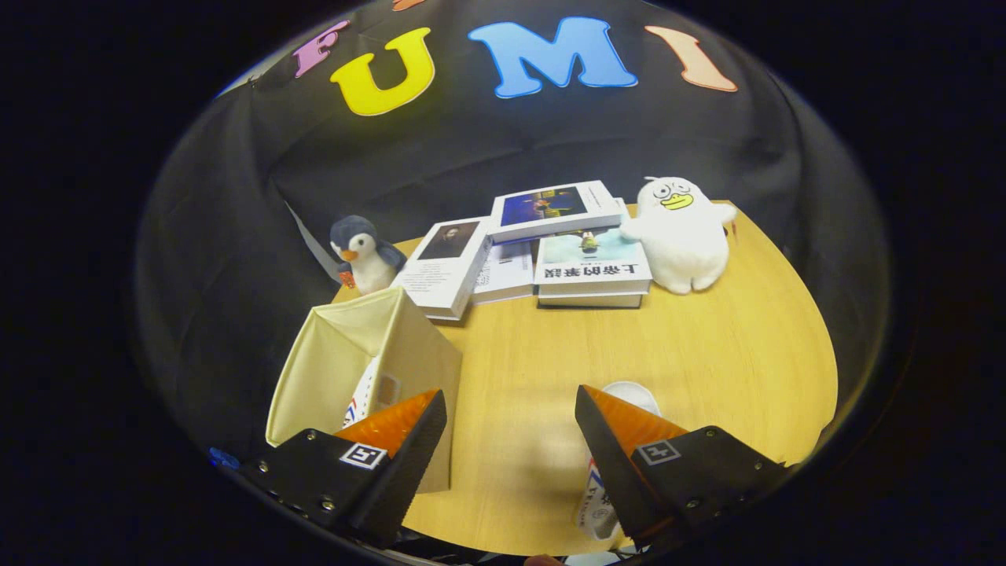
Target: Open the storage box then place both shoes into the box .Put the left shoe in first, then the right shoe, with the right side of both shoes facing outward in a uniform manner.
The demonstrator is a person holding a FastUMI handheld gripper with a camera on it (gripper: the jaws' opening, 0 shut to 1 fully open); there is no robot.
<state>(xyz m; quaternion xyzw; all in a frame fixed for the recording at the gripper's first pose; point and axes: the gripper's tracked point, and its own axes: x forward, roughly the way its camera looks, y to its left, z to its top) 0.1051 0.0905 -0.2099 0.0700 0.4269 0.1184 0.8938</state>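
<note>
Tongs, fingers spread wide, nothing held, above the table.

Right shoe: white with red and blue marks, lying on the wood partly under the right finger, long axis roughly along the fingers. Storage box: cream fabric, open-topped, just beyond the left finger, a white shoe already inside. The free shoe lies right of the box; the carry would go leftward.
</note>
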